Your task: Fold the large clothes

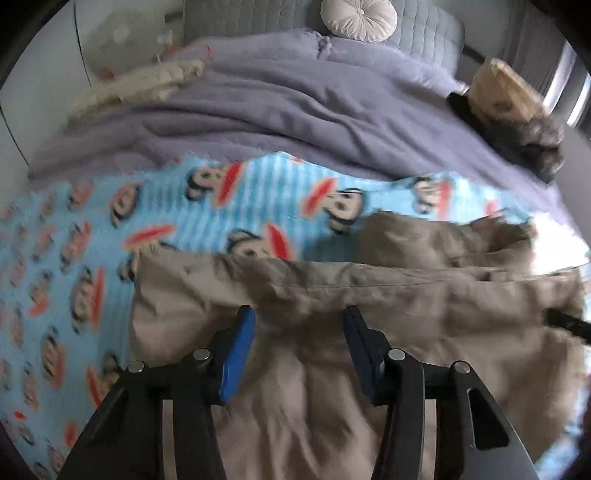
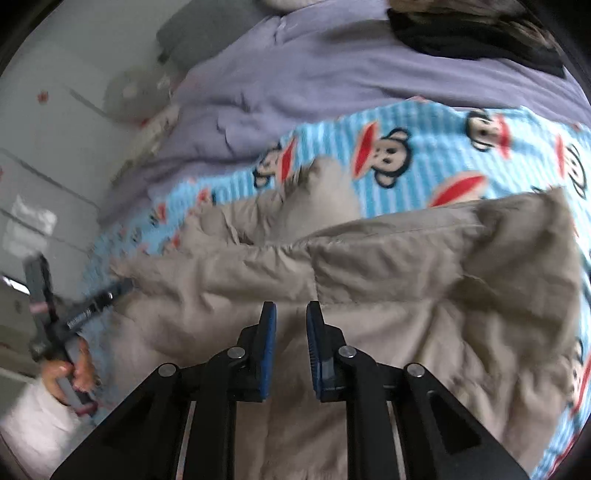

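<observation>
taupe padded quilted jacket (image 1: 332, 295) lies crumpled on blue fleece blanket with monkey print (image 1: 221, 206), under both my tongs; fold looks barely begun, sleeves and body left to do. my left tongs (image 1: 299, 321) stand about half wide, nothing between them. my right tongs (image 2: 290, 314) narrow, small gap, gripping nothing. lilac rumpled duvet (image 1: 295, 103) at 12 o'clock, round cream tufted cushion (image 1: 358, 16) beyond; white wardrobe (image 2: 44, 155) at 9 o'clock.

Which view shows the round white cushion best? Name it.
The left wrist view: the round white cushion sits whole at the head of the bed, against the grey headboard. The right wrist view shows at most a pale sliver at its top edge, too cropped to identify.
</observation>
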A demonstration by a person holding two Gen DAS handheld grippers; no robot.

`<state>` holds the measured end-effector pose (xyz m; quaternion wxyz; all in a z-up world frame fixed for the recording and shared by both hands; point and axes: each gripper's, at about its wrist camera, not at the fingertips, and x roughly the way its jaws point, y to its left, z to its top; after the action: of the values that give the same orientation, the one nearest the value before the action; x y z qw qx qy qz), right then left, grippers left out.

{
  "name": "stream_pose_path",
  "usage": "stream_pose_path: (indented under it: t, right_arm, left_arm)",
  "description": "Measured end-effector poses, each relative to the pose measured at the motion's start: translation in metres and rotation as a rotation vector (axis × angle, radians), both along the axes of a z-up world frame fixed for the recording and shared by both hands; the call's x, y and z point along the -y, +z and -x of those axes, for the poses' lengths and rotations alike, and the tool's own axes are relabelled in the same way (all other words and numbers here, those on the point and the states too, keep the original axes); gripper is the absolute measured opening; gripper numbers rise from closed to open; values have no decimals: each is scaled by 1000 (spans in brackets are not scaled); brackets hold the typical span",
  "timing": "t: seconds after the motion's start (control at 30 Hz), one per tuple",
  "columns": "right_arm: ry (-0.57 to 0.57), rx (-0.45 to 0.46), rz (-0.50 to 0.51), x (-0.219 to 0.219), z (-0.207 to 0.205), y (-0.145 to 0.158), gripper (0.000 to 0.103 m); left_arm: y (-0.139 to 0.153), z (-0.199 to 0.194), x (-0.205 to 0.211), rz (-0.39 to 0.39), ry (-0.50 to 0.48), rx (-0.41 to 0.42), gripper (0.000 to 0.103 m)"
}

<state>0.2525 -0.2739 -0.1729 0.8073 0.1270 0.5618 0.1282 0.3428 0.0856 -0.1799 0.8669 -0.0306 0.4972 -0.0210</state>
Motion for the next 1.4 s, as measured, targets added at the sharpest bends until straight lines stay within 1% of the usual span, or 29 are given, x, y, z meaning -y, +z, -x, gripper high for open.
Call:
stream_pose_path:
  t: [0.03, 0.07, 0.17, 0.23, 0.3, 0.33, 0.43, 0.6, 0.67, 0.77, 0.83, 0.9, 1.0, 1.03, 1.1, 1.2, 1.3, 1.4]
  right_arm:
    - [-3, 13, 63, -1, -3, -8, 18]
    - [-16, 22, 98, 2, -4, -11, 14]
    - [-129, 42, 137, 37, -4, -10, 12]
    - [-203, 61, 172, 68, 3, -5, 12]
    - [-239, 42, 211, 94, 6, -9, 12]
    - [-259, 17, 212, 106, 6, -16, 12]
    - [-324, -11, 169, 121, -1, -32, 12]
    - [-382, -59, 142, 132, -20, -58, 11]
    - [-391, -72, 131, 136, -25, -66, 9]
    - [-391, -69, 143, 136, -28, -70, 9]
    - [-380, -68, 169, 132, -31, -70, 9]
    - [-364, -67, 185, 124, -40, -71, 9]
    - [-369, -68, 189, 121, -41, -62, 11]
    - [-373, -62, 191, 120, -37, -56, 13]
    - [-377, -45, 207, 117, -31, -44, 14]
    - [-365, -16, 225, 110, -18, -27, 14]
    - [-357, 14, 209, 104, 2, -8, 14]
    - [-340, 33, 173, 94, 24, 9, 14]
  left_arm:
    - [-7, -4, -2, -42, 18, 2, 53]
    - [-11, -6, -8, -54, 43, -5, 53]
    - [-15, 0, -40, -24, 115, 2, 53]
    - [-22, 2, -52, -40, 114, -8, 53]
    - [-35, -3, -56, -69, 102, -36, 53]
    - [-40, -5, -56, -70, 102, -43, 53]
    - [-59, -18, -54, -53, 122, -69, 53]
    - [-83, -33, -60, 26, 166, -108, 53]
    - [-87, -35, -60, 31, 168, -111, 53]
    - [-91, -37, -57, 10, 166, -117, 55]
    - [-88, -37, -57, -16, 182, -122, 61]
    - [-79, -34, -57, -38, 192, -123, 61]
    - [-62, -25, -58, -61, 189, -114, 61]
    - [-57, -22, -60, -69, 187, -112, 61]
    - [-46, -12, -61, -84, 185, -107, 61]
    - [-32, 6, -59, -83, 169, -107, 61]
    - [-20, 27, -50, -87, 144, -112, 61]
    - [-14, 48, -41, -69, 114, -132, 61]
